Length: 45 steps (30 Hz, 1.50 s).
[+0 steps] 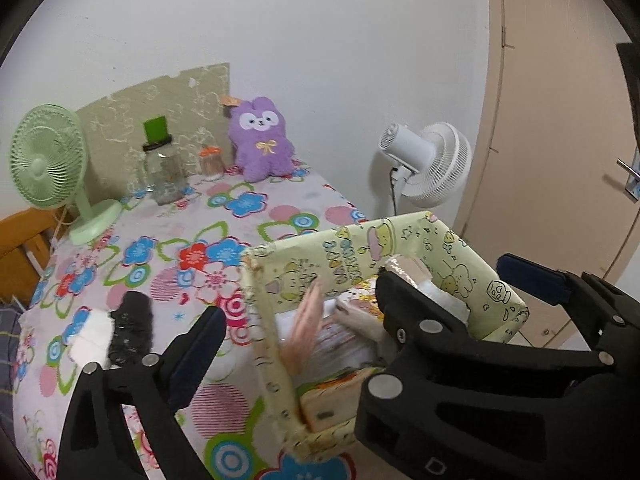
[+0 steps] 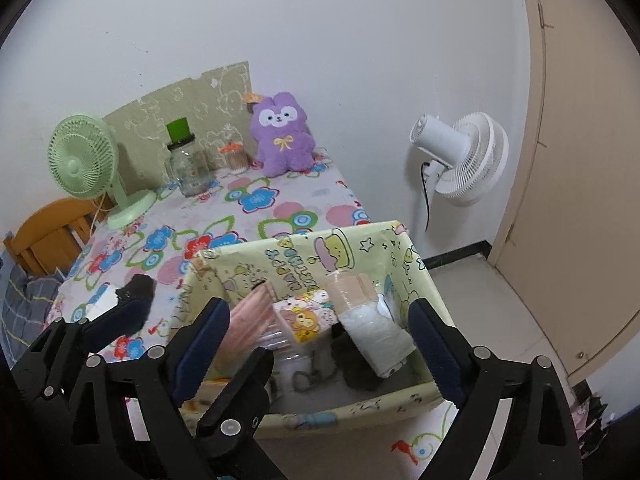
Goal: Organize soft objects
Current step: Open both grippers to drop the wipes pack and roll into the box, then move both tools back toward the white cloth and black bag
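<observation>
A pale yellow cartoon-print box (image 2: 360, 406) stands at the near right corner of the flowered table (image 1: 224, 208). Inside it lie a pink ribbed cloth (image 2: 248, 320), a cartoon-print pack (image 2: 308, 314), a beige and white roll (image 2: 368, 312) and something dark (image 2: 356, 372). Both grippers hang over the box, side by side and overlapping. My left gripper (image 1: 320, 312) is open with nothing held; its right finger is hidden behind the right gripper. My right gripper (image 2: 316, 308) is open above the box's contents. A black and white soft bundle (image 1: 120, 330) lies on the table to the left. A purple plush (image 1: 260, 140) sits at the back.
At the back left stand a green desk fan (image 1: 52, 160), a glass jar with a green lid (image 1: 164, 168) and a small orange-lidded jar (image 1: 211, 162). A white fan (image 2: 460, 160) and a door (image 2: 580, 160) are on the right. A wooden chair (image 2: 44, 236) is at the left.
</observation>
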Motion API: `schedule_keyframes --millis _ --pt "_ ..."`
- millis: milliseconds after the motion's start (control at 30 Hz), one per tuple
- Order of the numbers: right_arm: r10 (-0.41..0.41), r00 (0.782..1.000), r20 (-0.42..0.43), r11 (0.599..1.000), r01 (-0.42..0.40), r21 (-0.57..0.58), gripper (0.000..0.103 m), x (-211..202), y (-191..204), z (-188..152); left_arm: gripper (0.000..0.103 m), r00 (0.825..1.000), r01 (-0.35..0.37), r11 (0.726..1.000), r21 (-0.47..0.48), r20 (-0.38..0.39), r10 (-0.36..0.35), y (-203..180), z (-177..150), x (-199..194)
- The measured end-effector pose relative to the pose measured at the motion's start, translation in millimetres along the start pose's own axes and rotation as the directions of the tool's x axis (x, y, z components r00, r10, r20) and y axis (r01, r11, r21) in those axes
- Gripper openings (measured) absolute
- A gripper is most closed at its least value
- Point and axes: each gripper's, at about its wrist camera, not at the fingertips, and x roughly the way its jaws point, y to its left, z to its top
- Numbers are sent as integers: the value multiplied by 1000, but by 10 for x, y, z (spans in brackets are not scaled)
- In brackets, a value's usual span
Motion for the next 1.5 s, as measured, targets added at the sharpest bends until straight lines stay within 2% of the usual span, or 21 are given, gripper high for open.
schedule_keyframes --millis 233,833,1167,1500 --pt "4 999 45 1000 -4 3 103 -215 154 -29 103 999 -28 1000 5 44 28 116 -33 -253" --pt "46 994 102 997 -40 -66 103 -606 709 -72 103 990 -95 994 -45 96 99 509 -150 -777" --pt "62 991 117 995 -53 -79 103 -663 1001 -107 103 985 -130 990 -54 107 135 743 -220 -912" --pt "97 992 77 991 -89 -104 103 -498 1288 -111 103 983 -163 983 -81 77 169 1038 -286 -858"
